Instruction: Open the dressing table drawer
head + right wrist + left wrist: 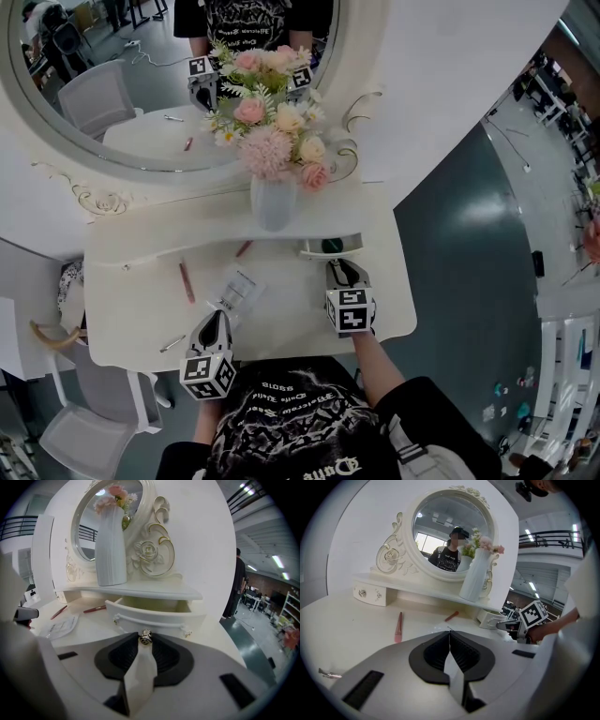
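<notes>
The white dressing table (281, 323) has a small right-hand drawer (150, 613) standing pulled out from under the shelf; its inside shows pale and hollow. My right gripper (146, 641) is shut on the drawer's small metal knob (146, 635), which sits pinched between the dark pads. In the head view the right gripper (343, 269) reaches the same drawer (330, 247). My left gripper (449, 635) rests lower left over the tabletop, its jaws closed together with nothing between them; the head view shows the left gripper (217, 317) near the table's front edge.
A white vase of flowers (274, 202) stands on the shelf under the oval mirror (141, 84). On the tabletop lie a pink stick (187, 281), a red pen (244, 248), a clear packet (236, 289) and a metal clip (172, 343). A closed left drawer (370, 594) and a chair (84, 417) are visible.
</notes>
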The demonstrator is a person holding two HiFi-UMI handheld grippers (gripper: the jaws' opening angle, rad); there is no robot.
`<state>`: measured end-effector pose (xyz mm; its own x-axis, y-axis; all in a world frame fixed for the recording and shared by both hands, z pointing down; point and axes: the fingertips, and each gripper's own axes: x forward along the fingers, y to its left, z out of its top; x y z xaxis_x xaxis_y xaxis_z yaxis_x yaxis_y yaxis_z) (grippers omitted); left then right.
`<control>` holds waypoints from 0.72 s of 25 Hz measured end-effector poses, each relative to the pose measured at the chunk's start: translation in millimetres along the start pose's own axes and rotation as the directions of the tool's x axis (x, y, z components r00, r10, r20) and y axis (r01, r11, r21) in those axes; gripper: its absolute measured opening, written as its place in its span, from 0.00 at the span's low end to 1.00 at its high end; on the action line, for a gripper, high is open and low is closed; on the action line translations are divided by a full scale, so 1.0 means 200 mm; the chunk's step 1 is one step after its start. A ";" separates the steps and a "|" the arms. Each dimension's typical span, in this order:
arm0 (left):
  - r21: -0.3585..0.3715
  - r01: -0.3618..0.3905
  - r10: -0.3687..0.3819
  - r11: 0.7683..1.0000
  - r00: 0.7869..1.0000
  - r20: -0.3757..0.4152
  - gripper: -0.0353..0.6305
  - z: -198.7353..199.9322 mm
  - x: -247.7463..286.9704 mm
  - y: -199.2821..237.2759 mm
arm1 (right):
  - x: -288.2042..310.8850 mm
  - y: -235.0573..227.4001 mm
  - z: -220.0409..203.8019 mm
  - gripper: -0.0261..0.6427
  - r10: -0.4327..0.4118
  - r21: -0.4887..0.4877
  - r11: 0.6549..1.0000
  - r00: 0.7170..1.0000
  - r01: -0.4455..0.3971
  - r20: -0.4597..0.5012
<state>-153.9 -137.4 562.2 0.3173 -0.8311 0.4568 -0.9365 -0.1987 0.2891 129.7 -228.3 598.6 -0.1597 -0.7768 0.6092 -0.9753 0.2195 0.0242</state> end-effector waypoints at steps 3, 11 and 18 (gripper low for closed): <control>-0.004 0.002 -0.002 1.000 1.000 0.001 0.08 0.00 0.00 0.00 | -0.01 0.00 0.00 0.19 0.000 -0.001 1.000 1.000 0.000 -0.002; -0.007 0.009 -0.009 1.000 1.000 0.000 0.08 0.00 0.01 0.00 | -0.02 0.01 -0.01 0.19 -0.003 0.001 1.000 1.000 0.003 -0.004; -0.009 0.015 -0.015 1.000 1.000 -0.002 0.08 0.00 0.01 0.00 | -0.03 0.01 -0.02 0.19 -0.004 0.001 1.000 1.000 0.004 -0.007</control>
<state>-153.4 -139.2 563.8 0.3315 -0.8271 0.4540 -0.9303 -0.2064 0.3032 128.7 -220.3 598.6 -0.1545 -0.7736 0.6146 -0.9761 0.2158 0.0262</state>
